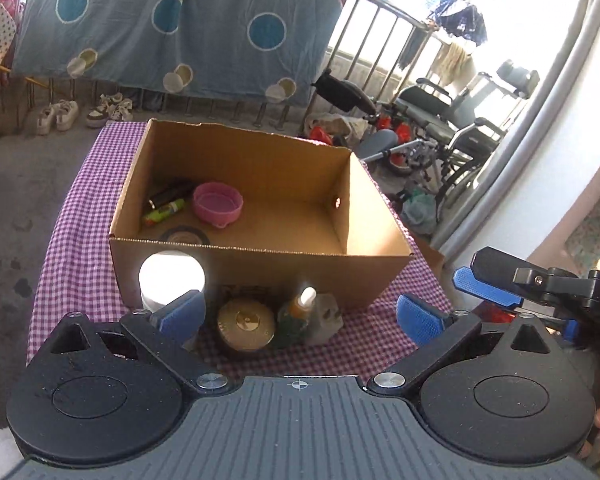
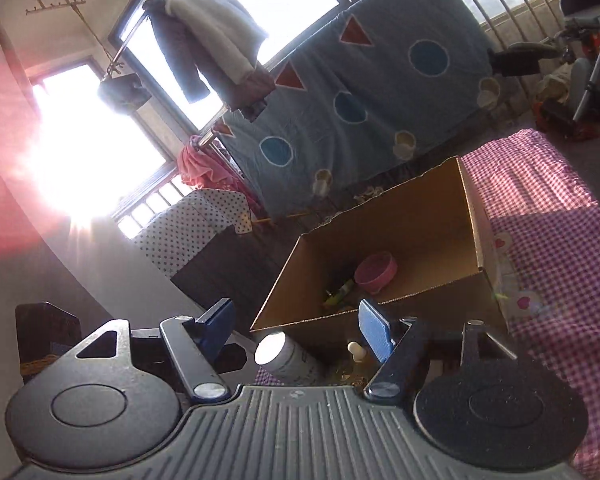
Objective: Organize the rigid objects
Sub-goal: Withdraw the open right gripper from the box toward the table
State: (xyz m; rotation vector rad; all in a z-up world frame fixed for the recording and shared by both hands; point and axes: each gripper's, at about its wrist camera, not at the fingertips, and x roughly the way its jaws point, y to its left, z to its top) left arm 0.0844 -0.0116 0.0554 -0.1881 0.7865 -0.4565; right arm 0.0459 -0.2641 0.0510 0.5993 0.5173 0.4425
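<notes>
The right claw (image 2: pixel 296 330) is seen with jaws apart and nothing between them. A cardboard box (image 2: pixel 416 216) stands at one o'clock on the checked table (image 2: pixel 560 248), a pink bowl (image 2: pixel 376 270) inside. A white-capped bottle (image 2: pixel 286 358) lies just ahead.

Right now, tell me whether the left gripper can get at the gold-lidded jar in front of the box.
Probably yes. The left gripper is open and empty, and the gold-lidded jar stands just beyond its fingers. The dropper bottle crowds the jar's right side, though.

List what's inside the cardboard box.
Inside the cardboard box: pink bowl, green tube, dark cylinder, and a round disc partly hidden by the near wall.
</notes>
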